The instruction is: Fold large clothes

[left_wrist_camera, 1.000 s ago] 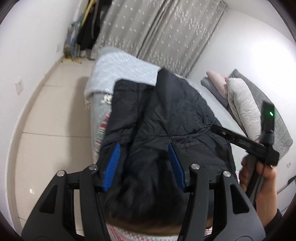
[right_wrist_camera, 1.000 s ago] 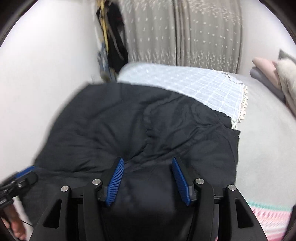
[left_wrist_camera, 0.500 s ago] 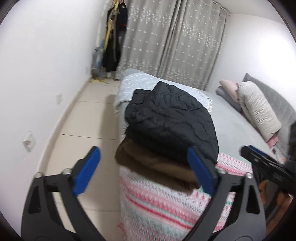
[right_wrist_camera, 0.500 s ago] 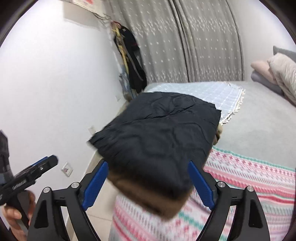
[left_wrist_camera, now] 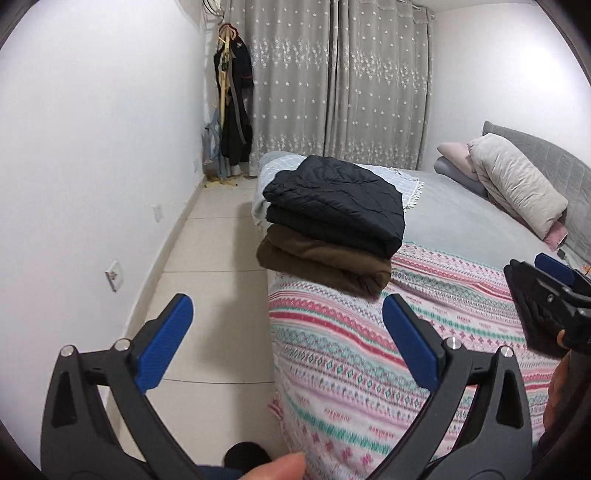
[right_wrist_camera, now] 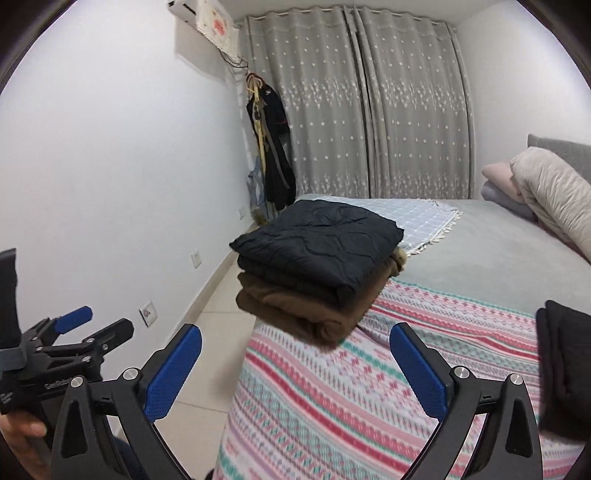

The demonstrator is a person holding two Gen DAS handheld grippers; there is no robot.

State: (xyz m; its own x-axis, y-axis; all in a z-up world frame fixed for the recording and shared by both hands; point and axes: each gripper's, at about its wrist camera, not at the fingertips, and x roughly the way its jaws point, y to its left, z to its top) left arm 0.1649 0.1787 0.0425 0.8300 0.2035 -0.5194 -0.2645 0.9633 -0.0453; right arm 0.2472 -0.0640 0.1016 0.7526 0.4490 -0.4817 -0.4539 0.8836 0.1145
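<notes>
Jaws on my left gripper (left_wrist_camera: 286,341) & right gripper (right_wrist_camera: 295,369) just opened wide, nothing btwn them — black jacket (left_wrist_camera: 336,197) sits folded atop brown garment (left_wrist_camera: 325,264) at bed (left_wrist_camera: 461,221) corner — prob done w/ this one

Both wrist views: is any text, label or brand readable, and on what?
White lettering on the left claw's black body: starts with something like "Gen", the rest too blurred to read.
Red print on the cover of the wall air conditioner: too blurred to read.
Nothing legible on the black jacket, the brown garment or the striped blanket.
</notes>
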